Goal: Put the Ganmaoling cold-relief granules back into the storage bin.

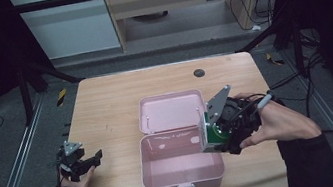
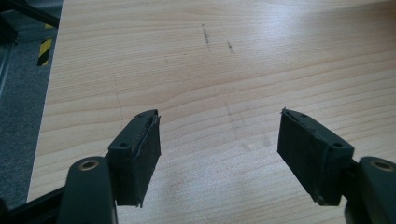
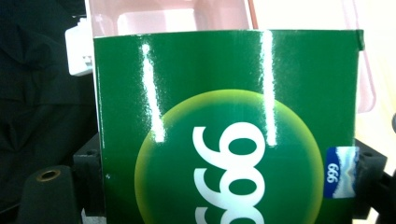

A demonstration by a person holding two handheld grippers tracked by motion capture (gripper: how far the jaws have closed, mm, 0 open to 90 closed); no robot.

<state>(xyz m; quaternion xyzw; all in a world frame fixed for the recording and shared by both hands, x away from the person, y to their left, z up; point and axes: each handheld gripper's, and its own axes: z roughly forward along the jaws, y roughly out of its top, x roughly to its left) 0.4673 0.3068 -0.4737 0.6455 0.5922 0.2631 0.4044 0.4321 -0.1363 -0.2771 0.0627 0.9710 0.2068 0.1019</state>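
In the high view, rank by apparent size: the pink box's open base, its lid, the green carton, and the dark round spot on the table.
1. Base
2. Lid, slightly smaller; it lies farther off, so unsure
3. Green carton in the right gripper
4. Dark round spot

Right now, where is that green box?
The green box sits clamped in the right gripper, at the open pink case's right rim in the high view.
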